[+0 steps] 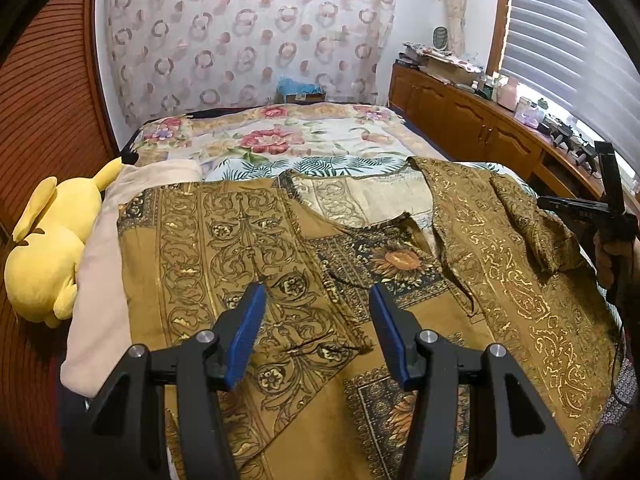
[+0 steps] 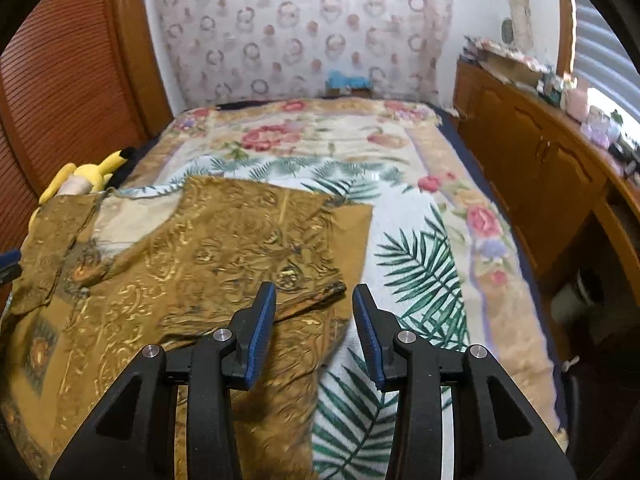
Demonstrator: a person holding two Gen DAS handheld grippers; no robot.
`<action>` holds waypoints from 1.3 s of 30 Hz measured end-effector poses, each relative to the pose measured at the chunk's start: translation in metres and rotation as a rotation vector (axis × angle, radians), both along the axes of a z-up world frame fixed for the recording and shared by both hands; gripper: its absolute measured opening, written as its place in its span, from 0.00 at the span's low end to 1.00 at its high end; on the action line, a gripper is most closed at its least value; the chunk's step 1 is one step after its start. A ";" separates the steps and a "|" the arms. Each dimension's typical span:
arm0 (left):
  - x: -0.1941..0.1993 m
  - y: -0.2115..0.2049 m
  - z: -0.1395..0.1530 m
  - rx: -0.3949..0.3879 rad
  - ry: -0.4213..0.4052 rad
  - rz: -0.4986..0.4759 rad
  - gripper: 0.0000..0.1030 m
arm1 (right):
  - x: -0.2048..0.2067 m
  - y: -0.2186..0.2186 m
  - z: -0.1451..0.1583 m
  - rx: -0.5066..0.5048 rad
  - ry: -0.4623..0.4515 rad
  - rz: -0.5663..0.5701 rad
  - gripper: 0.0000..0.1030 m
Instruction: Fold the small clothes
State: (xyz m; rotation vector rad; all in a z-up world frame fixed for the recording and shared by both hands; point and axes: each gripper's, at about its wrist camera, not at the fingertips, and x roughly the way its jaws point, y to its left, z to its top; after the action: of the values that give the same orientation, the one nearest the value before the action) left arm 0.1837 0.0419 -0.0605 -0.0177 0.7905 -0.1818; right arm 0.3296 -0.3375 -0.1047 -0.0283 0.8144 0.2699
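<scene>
A brown and gold patterned garment [image 1: 288,264] lies spread on the bed, its neckline facing away and one sleeve folded over its right side. It also shows in the right wrist view [image 2: 208,264], where its sleeve lies folded across the body. My left gripper [image 1: 318,300] is open and empty, held just above the garment's middle. My right gripper [image 2: 314,300] is open and empty, held above the garment's right edge near the sleeve cuff [image 2: 320,294]. The right gripper also shows in the left wrist view [image 1: 600,208] at the far right.
The bed has a floral and palm-leaf cover [image 2: 420,240]. A yellow plush toy [image 1: 48,252] and a beige folded cloth [image 1: 104,264] lie at the left. A wooden cabinet [image 1: 472,120] with clutter runs along the right. A slatted wooden door [image 1: 44,100] stands at the left.
</scene>
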 end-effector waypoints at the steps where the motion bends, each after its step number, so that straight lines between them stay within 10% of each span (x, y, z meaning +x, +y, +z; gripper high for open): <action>1: 0.001 0.001 -0.001 0.001 0.004 0.003 0.52 | 0.001 0.000 -0.002 0.004 0.005 0.005 0.32; 19: 0.011 0.005 -0.015 -0.009 0.038 0.007 0.52 | 0.034 0.006 -0.021 -0.030 0.091 0.035 0.27; 29: 0.012 0.011 -0.016 -0.015 0.032 0.021 0.52 | 0.032 0.033 -0.008 0.011 0.071 0.148 0.01; 39: 0.014 0.020 -0.007 -0.024 0.008 0.035 0.52 | 0.032 0.093 0.037 -0.024 -0.053 0.272 0.11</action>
State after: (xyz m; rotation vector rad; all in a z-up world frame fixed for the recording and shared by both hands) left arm 0.1981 0.0622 -0.0679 -0.0550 0.7952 -0.1579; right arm 0.3616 -0.2446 -0.0677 -0.1692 0.7602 0.5140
